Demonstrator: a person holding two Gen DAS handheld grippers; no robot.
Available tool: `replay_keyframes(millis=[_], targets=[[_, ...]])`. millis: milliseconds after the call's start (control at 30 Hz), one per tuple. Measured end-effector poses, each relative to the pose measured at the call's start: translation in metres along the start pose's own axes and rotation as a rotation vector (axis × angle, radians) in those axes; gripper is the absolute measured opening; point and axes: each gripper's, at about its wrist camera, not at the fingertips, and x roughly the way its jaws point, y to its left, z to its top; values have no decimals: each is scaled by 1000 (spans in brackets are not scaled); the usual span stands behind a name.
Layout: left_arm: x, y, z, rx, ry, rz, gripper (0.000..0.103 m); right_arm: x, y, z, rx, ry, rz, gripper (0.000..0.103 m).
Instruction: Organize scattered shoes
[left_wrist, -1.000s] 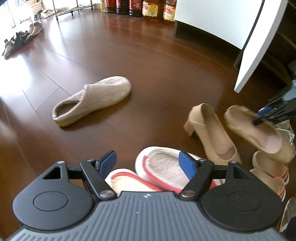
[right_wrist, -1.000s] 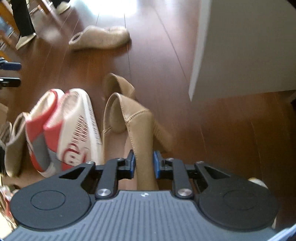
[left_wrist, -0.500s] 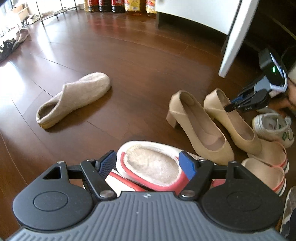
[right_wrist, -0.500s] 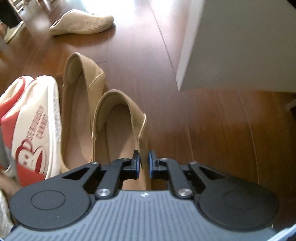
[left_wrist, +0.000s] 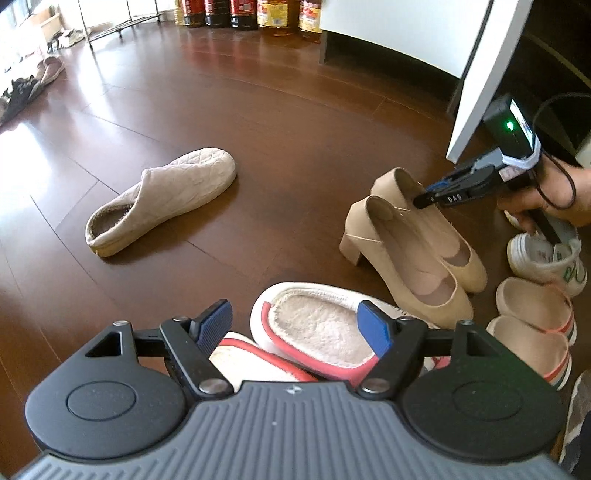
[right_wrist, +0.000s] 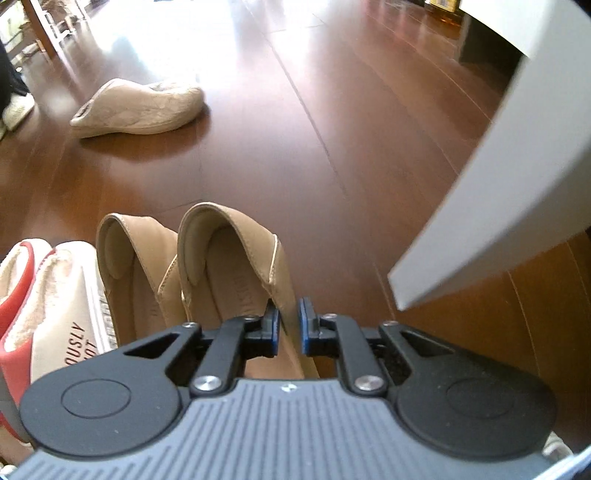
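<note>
Dark wooden floor (left_wrist: 295, 122) carries the scattered shoes. The right gripper (right_wrist: 288, 325) has its fingers clamped on the side wall of a tan heeled pump (right_wrist: 236, 266), set beside its mate (right_wrist: 136, 258); letting go seems next. The left gripper (left_wrist: 295, 325) hovers, fingers apart, over red-trimmed slippers (left_wrist: 317, 325).

My left tool (left_wrist: 295, 319) points steeply down with its jaws spread wide and nothing pinched. My right tool (right_wrist: 287, 325) angles down too, jaws opening slightly, a hand (left_wrist: 546, 195) gripping its handle.
</note>
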Motion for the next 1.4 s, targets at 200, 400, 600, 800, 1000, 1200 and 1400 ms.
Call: replay_keyframes(millis=[200,400,600,800,1000,1200,1400], targets=[[-3,14,-2,-39,2,29,76,-1,25,-1,-29,-4,-139,33],[-4,49,-4,-74,-5,59,76,-54,41,-20,12,-20,-232,34],[29,114,16,-80,-53,10,76,-136,83,-48,231,-32,-159,47],[130,166,77,-24,-71,-77,76,-187,131,-71,360,-72,-150,55],[208,197,121,-49,98,-262,74,-178,140,-69,449,-85,-158,55],[237,198,146,-176,102,-475,72,-192,139,-61,429,-150,-186,63],[243,199,135,-353,41,-464,21,-190,133,-64,469,-116,-177,63]])
